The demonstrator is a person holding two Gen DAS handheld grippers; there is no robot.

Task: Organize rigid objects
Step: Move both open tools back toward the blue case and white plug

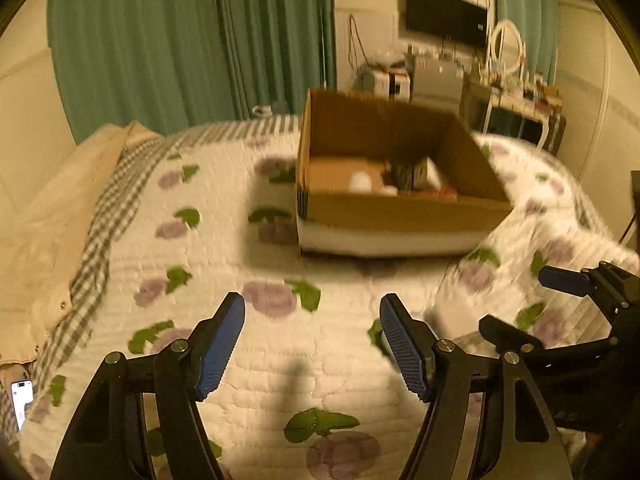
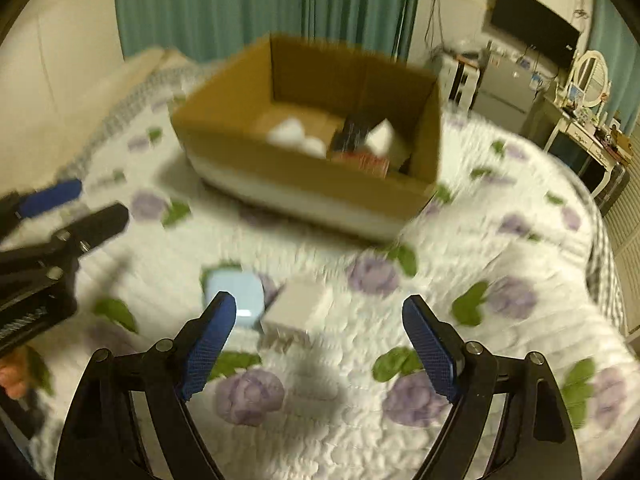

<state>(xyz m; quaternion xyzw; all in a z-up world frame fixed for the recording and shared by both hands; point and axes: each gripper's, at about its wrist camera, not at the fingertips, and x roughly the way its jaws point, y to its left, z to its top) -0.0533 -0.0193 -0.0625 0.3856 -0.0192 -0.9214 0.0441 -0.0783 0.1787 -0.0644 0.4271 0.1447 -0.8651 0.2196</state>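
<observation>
An open cardboard box sits on the floral quilt and holds several small items, white, dark and red. My left gripper is open and empty above bare quilt, short of the box. My right gripper is open and empty; a pale blue box and a white box lie on the quilt between and just beyond its fingers. The right gripper also shows at the right edge of the left wrist view, and the left gripper at the left edge of the right wrist view.
A beige pillow and a checked sheet lie at the left of the bed. A phone lies at the bed's left edge. Green curtains, a wall TV and a cluttered dresser stand behind the bed.
</observation>
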